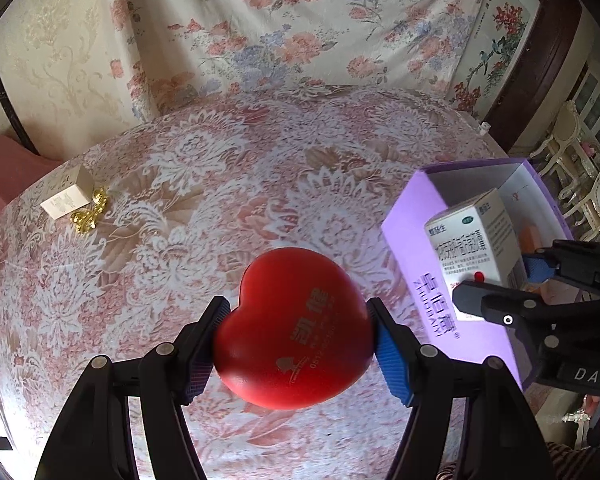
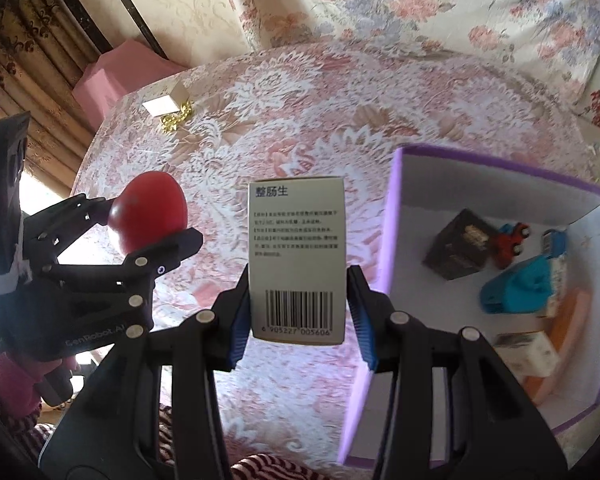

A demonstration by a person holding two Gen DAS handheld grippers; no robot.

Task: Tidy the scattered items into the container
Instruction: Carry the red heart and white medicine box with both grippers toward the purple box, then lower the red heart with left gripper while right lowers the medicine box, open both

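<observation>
We see the left gripper [image 1: 296,340] clamped on a red heart-shaped squeeze toy [image 1: 294,330], held above the lace tablecloth [image 1: 180,200]. The right gripper [image 2: 298,308] is clamped on a white medicine box [image 2: 298,256], held upright just beside the purple container [image 2: 390,216], outside its left wall. Inside the container: a dark box [image 2: 458,244], red toy car [image 2: 512,242], teal item [image 2: 518,290]. Far corner of the table: a small white box [image 1: 66,196] touching a gold trinket [image 1: 90,216].

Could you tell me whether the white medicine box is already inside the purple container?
Not yet. The white medicine box is held in the right tongs, left of the purple container's wall.
</observation>
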